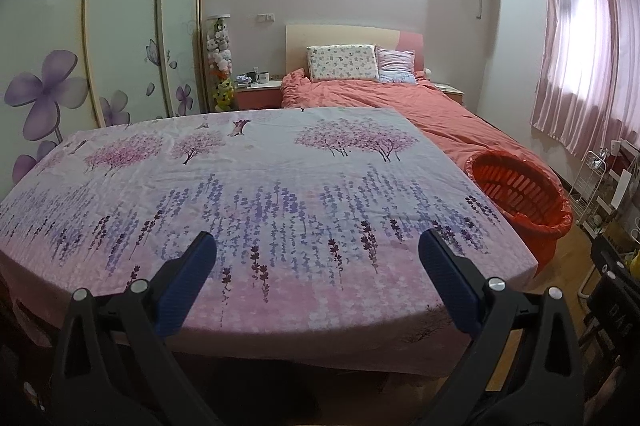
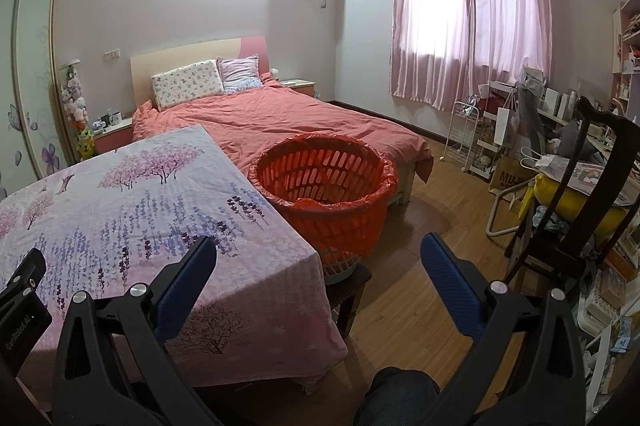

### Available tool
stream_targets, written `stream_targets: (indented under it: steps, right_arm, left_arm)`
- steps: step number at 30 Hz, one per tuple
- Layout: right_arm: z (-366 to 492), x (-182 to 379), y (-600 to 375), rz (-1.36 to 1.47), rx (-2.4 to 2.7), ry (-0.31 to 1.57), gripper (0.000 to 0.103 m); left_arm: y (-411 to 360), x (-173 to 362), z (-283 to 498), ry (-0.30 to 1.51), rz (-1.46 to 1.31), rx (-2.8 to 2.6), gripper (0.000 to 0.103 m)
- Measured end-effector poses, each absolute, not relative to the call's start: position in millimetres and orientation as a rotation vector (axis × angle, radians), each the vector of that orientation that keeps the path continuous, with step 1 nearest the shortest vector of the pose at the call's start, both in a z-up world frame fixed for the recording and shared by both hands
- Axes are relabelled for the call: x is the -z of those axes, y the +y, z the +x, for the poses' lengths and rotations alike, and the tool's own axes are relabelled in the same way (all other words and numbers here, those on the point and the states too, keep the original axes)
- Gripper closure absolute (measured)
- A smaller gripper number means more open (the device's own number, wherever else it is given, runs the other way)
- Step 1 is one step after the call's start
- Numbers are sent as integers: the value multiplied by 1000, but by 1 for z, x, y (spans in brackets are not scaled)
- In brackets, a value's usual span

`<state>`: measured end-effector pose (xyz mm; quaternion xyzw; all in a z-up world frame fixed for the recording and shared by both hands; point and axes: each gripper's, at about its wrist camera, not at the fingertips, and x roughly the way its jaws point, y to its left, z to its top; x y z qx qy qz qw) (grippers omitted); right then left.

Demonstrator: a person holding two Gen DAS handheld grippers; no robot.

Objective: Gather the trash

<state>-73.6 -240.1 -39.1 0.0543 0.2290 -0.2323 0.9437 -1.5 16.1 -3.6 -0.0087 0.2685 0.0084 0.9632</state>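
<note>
Upright orange basket (image 2: pixel 324 185), mouth up, both tools (image 1: pixel 318 246) (image 2: pixel 318 246) gaping

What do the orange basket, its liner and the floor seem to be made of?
Orange basket: probably rigid plastic, with moulded slots in the wall. Liner: thin glossy plastic film, wrinkled and folded over the rim. Floor: wood or wood-look laminate, with plank seams, visible grain and a slight sheen.

The cloth-covered bench (image 1: pixel 256 193) is seen bare across its whole top, so open room is offered from near edge to far. Its right side is bounded by the orange basket (image 2: pixel 324 181), which stands just beside the bench corner on a dark stool (image 2: pixel 352 286). Right of that, bare floor (image 2: pixel 420 226) is flanked by a dark chair (image 2: pixel 576 193) and cluttered shelving.
</note>
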Motion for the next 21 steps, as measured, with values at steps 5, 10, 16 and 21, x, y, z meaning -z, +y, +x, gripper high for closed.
stream_targets:
  steps: [5, 10, 16, 21]
  right_arm:
    - [-73, 38, -239, 109, 476, 465, 2]
    - [-72, 37, -238, 108, 476, 465, 2]
    - [-73, 37, -238, 109, 476, 465, 2]
    - [-73, 37, -238, 110, 477, 466, 2]
  left_arm:
    - [17, 4, -1, 545, -18, -16, 4]
    - [18, 4, -1, 545, -19, -16, 4]
    - [18, 5, -1, 549, -21, -15, 4]
    - [18, 6, -1, 548, -20, -15, 4]
